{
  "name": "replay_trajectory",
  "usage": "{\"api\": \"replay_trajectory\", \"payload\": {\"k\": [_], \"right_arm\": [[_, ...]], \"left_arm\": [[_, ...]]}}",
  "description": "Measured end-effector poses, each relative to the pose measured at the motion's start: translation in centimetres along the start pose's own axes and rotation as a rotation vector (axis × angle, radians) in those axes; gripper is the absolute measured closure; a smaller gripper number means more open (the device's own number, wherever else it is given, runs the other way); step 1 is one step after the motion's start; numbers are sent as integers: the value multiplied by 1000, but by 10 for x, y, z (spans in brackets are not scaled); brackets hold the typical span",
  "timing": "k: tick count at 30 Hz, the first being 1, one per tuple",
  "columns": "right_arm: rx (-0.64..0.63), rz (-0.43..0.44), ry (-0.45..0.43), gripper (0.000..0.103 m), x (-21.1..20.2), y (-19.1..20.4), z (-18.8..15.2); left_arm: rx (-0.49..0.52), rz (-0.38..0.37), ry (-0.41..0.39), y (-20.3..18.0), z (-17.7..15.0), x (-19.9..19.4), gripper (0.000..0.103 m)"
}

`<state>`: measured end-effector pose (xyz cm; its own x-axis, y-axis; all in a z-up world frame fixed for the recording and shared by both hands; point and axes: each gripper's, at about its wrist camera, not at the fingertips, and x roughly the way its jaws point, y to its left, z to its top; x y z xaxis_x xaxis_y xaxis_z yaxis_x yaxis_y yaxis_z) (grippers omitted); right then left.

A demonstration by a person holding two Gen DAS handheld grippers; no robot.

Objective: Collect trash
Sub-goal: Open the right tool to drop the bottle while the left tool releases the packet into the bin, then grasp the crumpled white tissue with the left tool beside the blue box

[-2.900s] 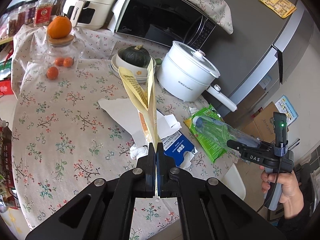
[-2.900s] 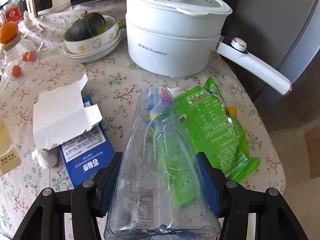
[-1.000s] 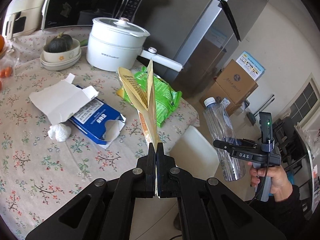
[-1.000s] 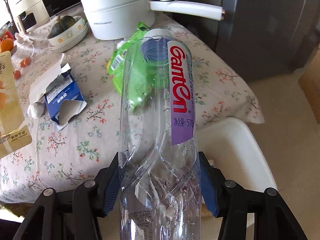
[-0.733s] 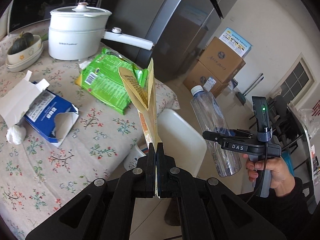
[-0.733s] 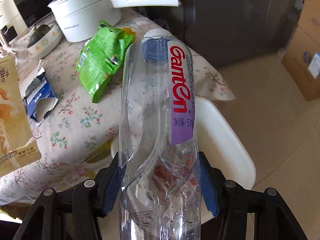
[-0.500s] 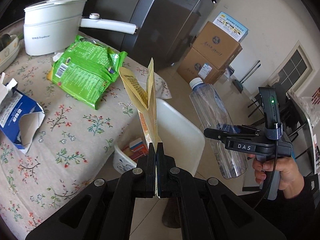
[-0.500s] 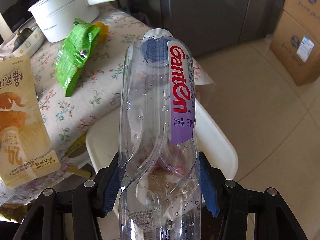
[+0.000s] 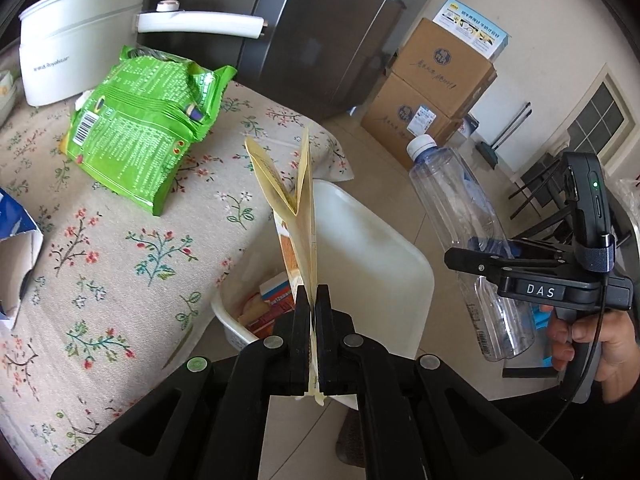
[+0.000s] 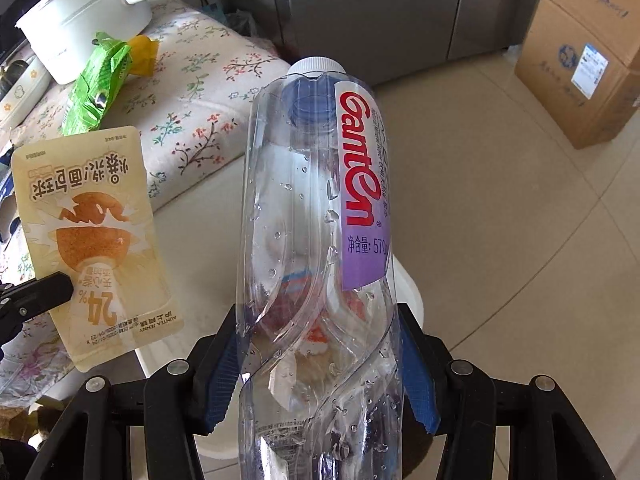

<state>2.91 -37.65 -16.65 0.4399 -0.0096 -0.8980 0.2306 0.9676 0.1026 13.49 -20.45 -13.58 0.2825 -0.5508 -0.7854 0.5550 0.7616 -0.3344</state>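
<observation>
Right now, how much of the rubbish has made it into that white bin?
Some packaging already lies in the white bin. In hand: the left gripper pinches a yellow snack wrapper above it, and the right gripper clamps an empty water bottle, neither dropped yet. Left on the table: the green snack bag and a torn blue box.

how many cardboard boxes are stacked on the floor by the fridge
2, one on the other: the upper box sits on the lower box, right of the fridge. More may be hidden behind.
</observation>
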Motion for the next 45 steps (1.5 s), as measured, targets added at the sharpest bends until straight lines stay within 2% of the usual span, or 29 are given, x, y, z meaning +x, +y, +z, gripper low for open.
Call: {"api": "replay_trajectory", "payload": {"k": [1, 5, 6, 15, 23, 32, 37, 39, 45], "right_arm": [[2, -1, 0, 42, 0, 0, 0], [5, -2, -4, 42, -1, 2, 2], [4, -1, -5, 41, 0, 3, 4], [-22, -10, -35, 41, 5, 27, 19], [-87, -54, -48, 41, 32, 59, 36], [-101, -105, -60, 40, 63, 69, 47], [-86, -63, 0, 37, 73, 72, 48], [-86, -46, -4, 29, 71, 75, 49], [-42, 5, -32, 28, 52, 77, 49]], "left_arm": [[6, 17, 2, 1, 1, -4, 96], [13, 85, -14, 11, -1, -27, 55], [10, 100, -23, 15, -2, -34, 50], [-48, 183, -72, 56, -12, -93, 40], [-108, 237, -100, 96, -29, -135, 39], [-152, 297, -103, 130, -49, -159, 39], [-174, 312, -109, 140, -56, -169, 39], [-179, 314, -111, 142, -57, -173, 38], [-184, 331, -111, 147, -61, -178, 35]]}}
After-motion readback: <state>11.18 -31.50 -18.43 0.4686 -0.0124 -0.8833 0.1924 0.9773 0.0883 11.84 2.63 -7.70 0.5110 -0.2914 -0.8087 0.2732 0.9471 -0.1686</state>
